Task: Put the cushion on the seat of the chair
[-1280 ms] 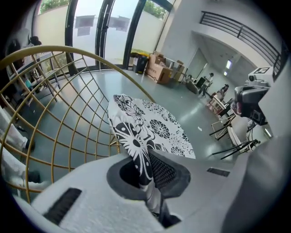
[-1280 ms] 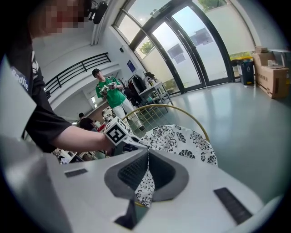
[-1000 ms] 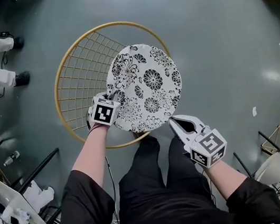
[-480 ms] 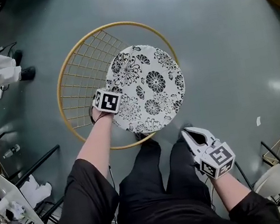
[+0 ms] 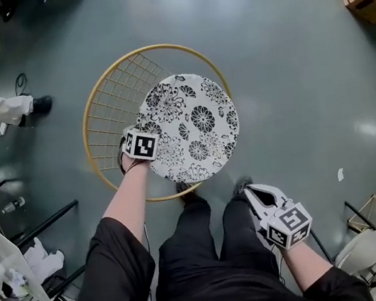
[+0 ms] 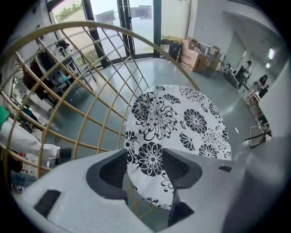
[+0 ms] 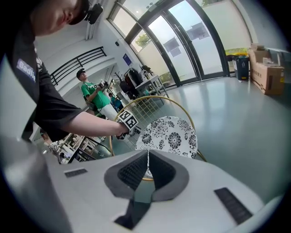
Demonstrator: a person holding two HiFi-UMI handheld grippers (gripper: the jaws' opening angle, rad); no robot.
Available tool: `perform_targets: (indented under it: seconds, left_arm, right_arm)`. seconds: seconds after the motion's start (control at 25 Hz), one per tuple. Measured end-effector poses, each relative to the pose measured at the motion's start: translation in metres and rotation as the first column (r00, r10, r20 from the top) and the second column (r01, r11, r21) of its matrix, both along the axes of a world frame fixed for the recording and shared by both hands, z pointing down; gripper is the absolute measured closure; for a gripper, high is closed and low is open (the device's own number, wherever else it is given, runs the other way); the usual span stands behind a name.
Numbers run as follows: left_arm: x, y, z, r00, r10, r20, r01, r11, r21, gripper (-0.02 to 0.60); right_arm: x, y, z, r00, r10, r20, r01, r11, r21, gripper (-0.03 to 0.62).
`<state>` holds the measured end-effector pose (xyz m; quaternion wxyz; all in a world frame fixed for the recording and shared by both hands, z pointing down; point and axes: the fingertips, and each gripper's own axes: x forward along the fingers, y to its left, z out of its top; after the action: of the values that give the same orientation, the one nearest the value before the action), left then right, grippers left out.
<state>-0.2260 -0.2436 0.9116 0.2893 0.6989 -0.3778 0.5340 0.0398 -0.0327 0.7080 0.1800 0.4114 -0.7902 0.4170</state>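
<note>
Since a second ago the cushion (image 5: 195,127) has slid a little inward over the chair (image 5: 87,135), and my right gripper (image 7: 147,170) has dropped back from its near edge to hang beside my right knee. Its jaws are pressed together with nothing between them.

My left gripper (image 6: 150,164) does all the work now. Its pads (image 6: 178,166) pinch the cushion's near-left edge, the flowered fabric running up between them. From the head view the cushion lies over the right part of the gold wire ring, its far-right edge about level with the rim, and bare grid shows to the left. It looks tilted and held up, not lying flat, though I cannot tell whether any part of it already touches the wire. I judge it is not yet settled on the seat.

What worries me is that one-edge hold. If I let go while it sits this far to the right, the far side could catch on the rim and leave it lopsided, or it could tip off onto the floor. If the fabric slips out of the pads as I lower, I lose control of where it lands. I would rather bring it further left and down before I open.
</note>
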Motion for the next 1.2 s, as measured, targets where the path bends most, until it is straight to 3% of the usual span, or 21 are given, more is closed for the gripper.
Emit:
perform_targets:
  seconds: [0.28, 0.56, 0.72, 0.96, 1.2]
  left_arm:
    - [0.010, 0.027, -0.069, 0.997, -0.018, -0.069, 0.022, 0.999, 0.048, 0.347]
    - [0.051, 0.069, -0.194, 0.978, 0.052, -0.200, -0.021, 0.988, 0.156, 0.347]
    - [0.077, 0.089, -0.252, 0.955, 0.078, -0.286, -0.010, 0.973, 0.230, 0.347]
    - [0.103, 0.139, -0.311, 0.928, 0.072, -0.366, 0.022, 0.969, 0.245, 0.347]
    - [0.142, 0.178, -0.375, 0.864, 0.136, -0.485, 0.015, 0.956, 0.294, 0.347]
  right_arm:
    - [0.006, 0.011, -0.058, 1.000, -0.029, -0.012, 0.030, 0.998, 0.047, 0.563]
    - [0.018, 0.020, -0.134, 0.995, -0.076, -0.057, 0.083, 0.987, 0.136, 0.563]
    - [0.021, 0.013, -0.162, 0.994, -0.082, -0.068, 0.094, 0.976, 0.196, 0.563]
    - [0.017, 0.009, -0.199, 0.998, -0.065, -0.027, 0.070, 0.966, 0.250, 0.563]
    - [0.016, 0.010, -0.234, 0.996, -0.086, 0.002, 0.081, 0.950, 0.302, 0.565]
